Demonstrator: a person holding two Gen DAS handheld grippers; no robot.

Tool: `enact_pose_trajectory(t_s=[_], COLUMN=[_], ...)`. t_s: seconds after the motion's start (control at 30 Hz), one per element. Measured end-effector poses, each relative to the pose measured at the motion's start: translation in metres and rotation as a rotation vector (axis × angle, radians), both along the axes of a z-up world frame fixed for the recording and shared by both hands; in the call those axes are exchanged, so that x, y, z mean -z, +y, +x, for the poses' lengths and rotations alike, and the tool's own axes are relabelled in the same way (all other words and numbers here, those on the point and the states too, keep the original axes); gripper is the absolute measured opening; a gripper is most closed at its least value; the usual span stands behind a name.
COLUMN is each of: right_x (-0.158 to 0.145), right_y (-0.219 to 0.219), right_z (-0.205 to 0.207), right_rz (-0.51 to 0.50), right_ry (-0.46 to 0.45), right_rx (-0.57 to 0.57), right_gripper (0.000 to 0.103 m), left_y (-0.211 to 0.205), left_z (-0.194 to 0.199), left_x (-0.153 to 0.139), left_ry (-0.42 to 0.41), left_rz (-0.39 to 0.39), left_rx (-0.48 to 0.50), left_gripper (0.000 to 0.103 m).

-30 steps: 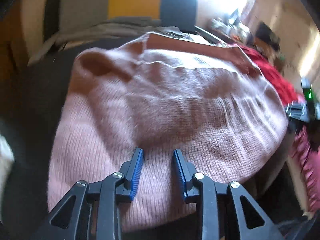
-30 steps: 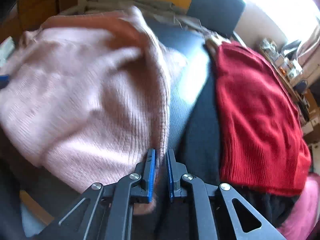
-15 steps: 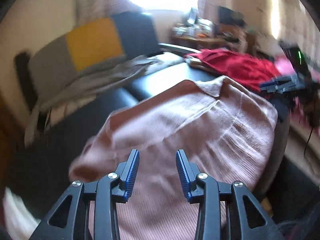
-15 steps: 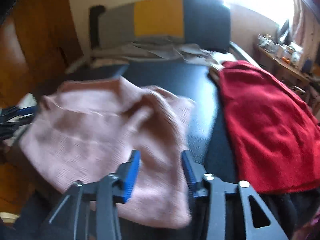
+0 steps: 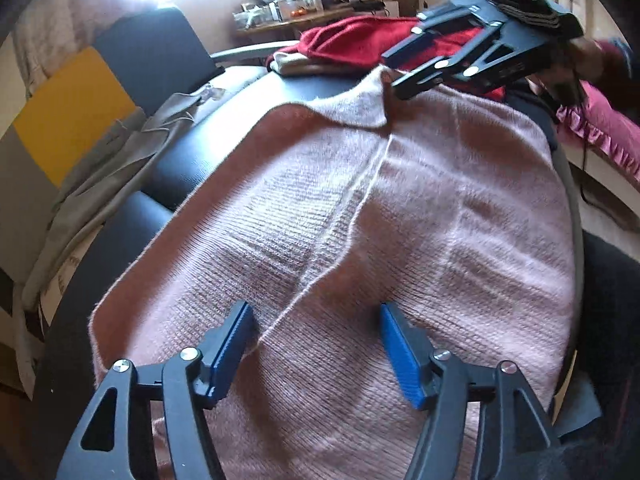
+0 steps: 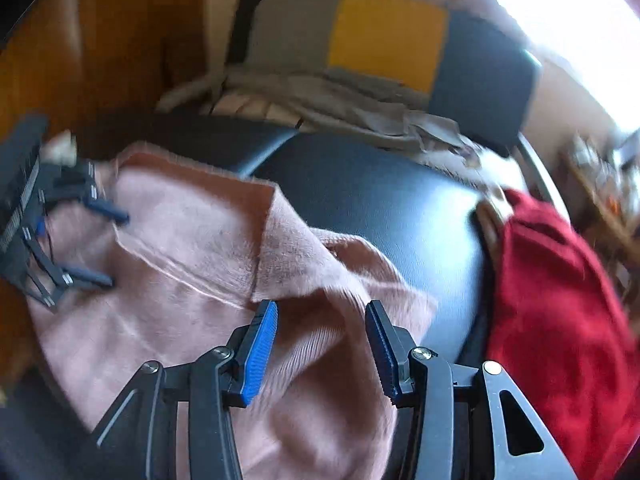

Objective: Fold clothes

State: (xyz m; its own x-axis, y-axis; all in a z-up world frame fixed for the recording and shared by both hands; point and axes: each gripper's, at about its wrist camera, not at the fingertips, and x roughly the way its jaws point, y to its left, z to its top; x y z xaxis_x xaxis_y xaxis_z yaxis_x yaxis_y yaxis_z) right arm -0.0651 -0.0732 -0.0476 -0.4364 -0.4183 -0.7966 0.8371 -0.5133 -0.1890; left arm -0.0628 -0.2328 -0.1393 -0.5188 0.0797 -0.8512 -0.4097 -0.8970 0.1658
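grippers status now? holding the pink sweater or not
Left gripper: jaws opening, above the pink sweater, not gripping.
Right gripper: open, nothing held.

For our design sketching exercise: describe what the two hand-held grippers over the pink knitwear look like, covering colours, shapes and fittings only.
Both match. The left hand-held gripper and the right hand-held gripper each have two black angular fingers with triangular cut-outs, joined by silver rivets. Each finger ends in a flat, ribbed blue pad. Seen from outside, the right one carries a black block-shaped body. No cables or markings are clear.
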Motion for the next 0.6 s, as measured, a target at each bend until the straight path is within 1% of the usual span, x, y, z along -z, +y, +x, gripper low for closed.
enact_pose_trajectory(t_s=[0.07, 0.1, 0.13, 0.17, 0.2, 0.23, 0.3, 0.33, 0.43, 0.53, 0.6], right_x=[0.01, 0.015, 0.019, 0.021, 0.021, 0.019, 0.013, 0.009, -0.002, 0.009, 0.021], right_y=[-0.017, -0.025, -0.03, -0.034, -0.035, -0.033, -0.028, -0.024, -0.001, 0.02, 0.033], right_z=[0.0, 0.0, -0.002, -0.005, -0.009, -0.016, -0.031, -0.039, -0.069, -0.092, -0.104], right_rz=[0.1, 0.143, 0.171, 0.187, 0.183, 0.161, 0.112, 0.068, -0.088, -0.185, -0.262], right_ry=[0.074, 0.097, 0.107, 0.104, 0.092, 0.071, 0.029, 0.01, -0.075, -0.182, -0.287], right_rx=[-0.047, -0.071, -0.083, -0.085, -0.075, -0.043, 0.02, 0.057, 0.193, 0.304, 0.366], right_gripper=[0.047, 0.047, 0.044, 0.044, 0.027, 0.005, 0.005, 0.005, 0.005, 0.005, 0.005], left_y=[-0.002, -0.003, -0.005, -0.006, -0.007, -0.009, -0.012, -0.014, -0.028, -0.045, -0.039], left_z=[-0.002, -0.002, -0.002, -0.001, -0.001, 0.0, 0.003, 0.004, 0.01, 0.015, 0.02], left_x=[0.002, 0.001, -0.001, -0.002, -0.005, -0.008, -0.016, -0.02, -0.034, -0.038, -0.038], left_ry=[-0.016, -0.019, -0.023, -0.025, -0.018, -0.006, 0.031, 0.055, 0.142, 0.214, 0.25], left_rz=[0.012, 0.025, 0.039, 0.051, 0.06, 0.066, 0.085, 0.104, 0.205, 0.311, 0.276], left_rx=[0.007, 0.005, 0.003, 0.001, -0.003, -0.013, -0.037, -0.054, -0.145, -0.265, -0.263], left_gripper=[0.066, 0.058, 0.043, 0.033, 0.016, 0.008, 0.006, 0.005, 0.005, 0.005, 0.005])
